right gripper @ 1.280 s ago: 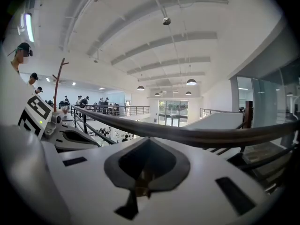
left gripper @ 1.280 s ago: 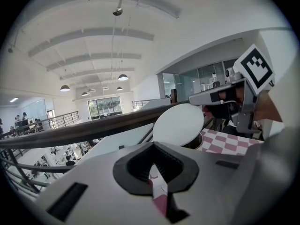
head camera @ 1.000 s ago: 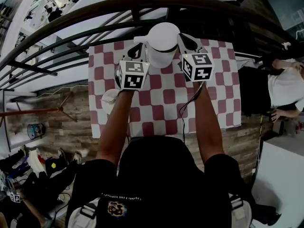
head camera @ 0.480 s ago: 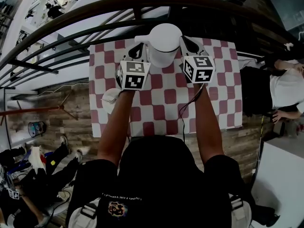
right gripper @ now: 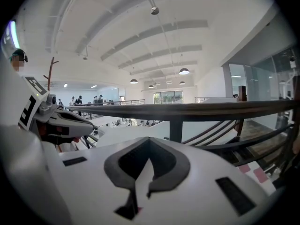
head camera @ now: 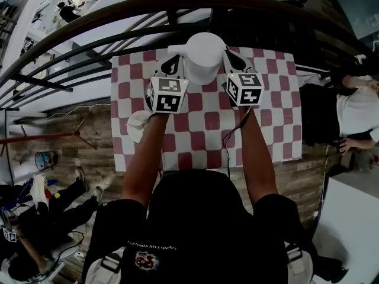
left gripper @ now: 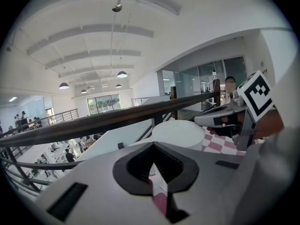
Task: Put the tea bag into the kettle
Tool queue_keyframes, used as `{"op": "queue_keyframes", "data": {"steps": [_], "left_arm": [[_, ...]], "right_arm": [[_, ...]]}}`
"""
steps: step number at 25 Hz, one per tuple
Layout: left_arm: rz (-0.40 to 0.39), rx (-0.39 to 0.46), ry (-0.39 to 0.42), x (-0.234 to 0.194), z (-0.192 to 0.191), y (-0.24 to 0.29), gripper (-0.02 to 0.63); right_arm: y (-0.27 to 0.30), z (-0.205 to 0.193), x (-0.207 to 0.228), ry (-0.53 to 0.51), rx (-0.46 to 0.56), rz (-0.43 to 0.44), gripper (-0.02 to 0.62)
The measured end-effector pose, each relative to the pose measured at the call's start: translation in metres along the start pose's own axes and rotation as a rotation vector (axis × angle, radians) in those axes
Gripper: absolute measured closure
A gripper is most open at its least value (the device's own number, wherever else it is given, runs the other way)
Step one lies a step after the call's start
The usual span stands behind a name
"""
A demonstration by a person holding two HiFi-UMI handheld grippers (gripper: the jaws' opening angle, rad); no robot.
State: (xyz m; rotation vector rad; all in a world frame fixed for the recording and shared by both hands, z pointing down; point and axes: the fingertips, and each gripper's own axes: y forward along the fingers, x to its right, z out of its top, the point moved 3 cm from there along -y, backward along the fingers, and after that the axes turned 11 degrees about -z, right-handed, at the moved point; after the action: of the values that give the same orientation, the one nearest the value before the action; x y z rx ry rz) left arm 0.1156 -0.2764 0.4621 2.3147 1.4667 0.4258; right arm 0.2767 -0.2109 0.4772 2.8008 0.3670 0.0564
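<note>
**Head view.** The white kettle stands on the checked table, right between the two claws. It is just to the right of the left claw and just to the left of the right claw. Both claws are very near its sides, but I cannot tell if they touch it. A second ago the right claw was a bit higher. Now it has come down a little beside the kettle. The left claw is in the same spot as before. A small white thing lies behind the left claw, next to the arm. It is too small to say what it is.

**Left gripper view.** The left claw is closed. A bit of white and pink shows in the thin slit between its jaws. I think that is the cloth below, but I am not sure. The lid is just ahead and to the right, and it sits flat on the kettle. The right claw pokes in past it.

**Right gripper view.** The right claw is closed tight too. A pale strip shows in its slit, and I cannot tell if it is paper or table. The left claw is off to its left. A dark rail runs ahead.

I cannot find the tea bag in any view. The lid is on, so I think the tea bag is not inside yet. The right claw coming down looks like getting ready to work on the kettle.
</note>
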Motion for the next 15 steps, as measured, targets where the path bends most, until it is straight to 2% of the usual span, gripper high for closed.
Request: {"op": "queue_keyframes", "data": {"steps": [15], "left_arm": [[0.005,0.011,-0.003,0.0003,0.0023,-0.0055,0.6]], "right_arm": [[-0.009,0.0023,-0.0023,-0.019,0.003,-0.001,0.582]]}}
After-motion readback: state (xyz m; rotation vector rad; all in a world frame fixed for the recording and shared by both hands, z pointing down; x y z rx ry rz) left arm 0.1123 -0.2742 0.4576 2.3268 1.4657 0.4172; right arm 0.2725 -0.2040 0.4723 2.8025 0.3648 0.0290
